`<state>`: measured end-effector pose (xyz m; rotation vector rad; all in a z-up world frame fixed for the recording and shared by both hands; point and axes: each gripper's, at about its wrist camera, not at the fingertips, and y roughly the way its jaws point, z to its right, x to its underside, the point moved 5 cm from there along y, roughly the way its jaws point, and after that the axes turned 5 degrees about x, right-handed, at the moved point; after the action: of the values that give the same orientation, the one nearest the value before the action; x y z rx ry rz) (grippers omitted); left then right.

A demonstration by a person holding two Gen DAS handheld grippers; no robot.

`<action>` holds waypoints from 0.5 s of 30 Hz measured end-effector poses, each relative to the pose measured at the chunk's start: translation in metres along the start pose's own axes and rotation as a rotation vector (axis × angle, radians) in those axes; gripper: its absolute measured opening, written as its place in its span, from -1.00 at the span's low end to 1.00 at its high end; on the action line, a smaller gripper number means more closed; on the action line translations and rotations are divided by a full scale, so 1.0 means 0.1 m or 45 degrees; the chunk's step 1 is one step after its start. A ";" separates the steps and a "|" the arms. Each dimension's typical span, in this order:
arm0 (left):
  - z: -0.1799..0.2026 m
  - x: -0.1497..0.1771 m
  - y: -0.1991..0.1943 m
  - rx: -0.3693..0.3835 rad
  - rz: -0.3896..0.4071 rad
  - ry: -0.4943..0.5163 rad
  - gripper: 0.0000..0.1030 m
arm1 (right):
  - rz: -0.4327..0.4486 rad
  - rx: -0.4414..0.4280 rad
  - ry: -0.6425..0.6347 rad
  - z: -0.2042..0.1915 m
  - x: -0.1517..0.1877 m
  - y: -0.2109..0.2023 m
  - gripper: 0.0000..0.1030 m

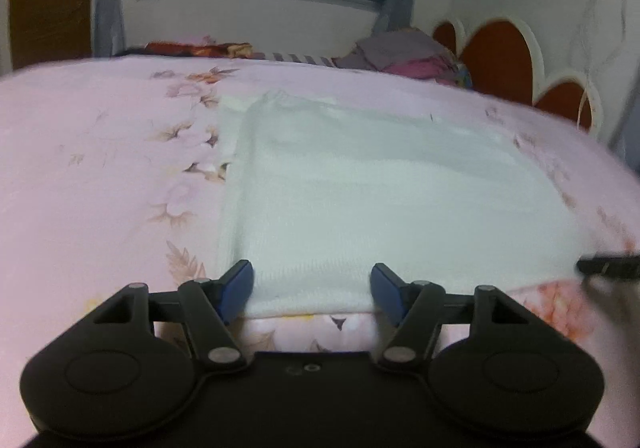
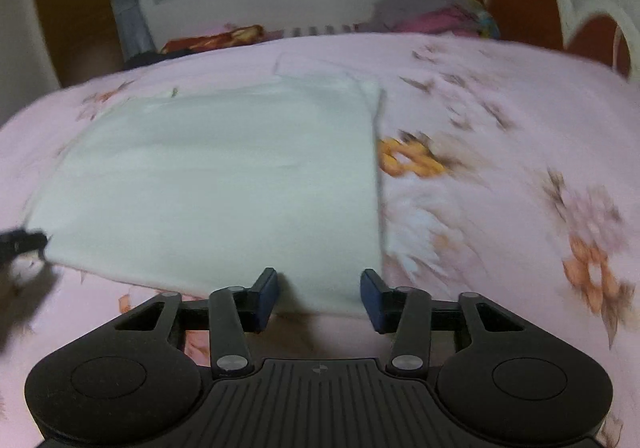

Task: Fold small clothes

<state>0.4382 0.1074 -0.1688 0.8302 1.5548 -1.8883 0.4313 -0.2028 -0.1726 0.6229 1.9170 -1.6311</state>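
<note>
Most of both views is filled by a bed under a pink floral sheet (image 1: 100,152). On it lies a white, flat, roughly rectangular folded cloth garment (image 1: 380,188), spread smooth. At its near hem the left hand-held gripper (image 1: 312,290) stands wide apart, blue pads flanking the left corner, gripping nothing. Beside the near right corner, the right hand-held gripper (image 2: 319,298) is likewise spread wide and unloaded.
</note>
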 end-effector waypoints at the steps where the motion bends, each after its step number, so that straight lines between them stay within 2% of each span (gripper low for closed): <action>1: 0.03 -0.01 0.00 -0.010 -0.006 0.007 0.25 | -0.002 -0.003 -0.001 0.01 -0.01 -0.02 -0.18; 4: 0.03 -0.04 0.00 -0.013 -0.003 -0.032 0.25 | 0.012 0.006 0.002 -0.03 -0.09 -0.10 -0.46; 5: 0.04 -0.04 0.00 -0.018 -0.004 -0.030 0.25 | 0.028 0.000 0.019 -0.02 -0.10 -0.16 -0.49; 7: 0.06 -0.03 0.01 -0.027 -0.007 -0.012 0.25 | 0.024 0.011 0.021 -0.02 -0.10 -0.15 -0.50; 8: 0.05 -0.01 0.00 -0.029 -0.009 -0.005 0.26 | -0.021 0.032 0.010 0.00 -0.06 -0.07 -0.51; 11: 0.04 0.00 -0.02 -0.027 -0.014 -0.010 0.25 | -0.025 0.028 -0.010 0.01 -0.04 -0.08 -0.51; 15: 0.03 0.01 -0.02 -0.029 -0.016 -0.006 0.25 | 0.028 0.017 0.057 0.07 -0.11 -0.19 -0.51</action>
<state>0.4354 0.1045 -0.1682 0.8072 1.5798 -1.8766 0.4274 -0.2128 -0.1525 0.6893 1.9257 -1.6307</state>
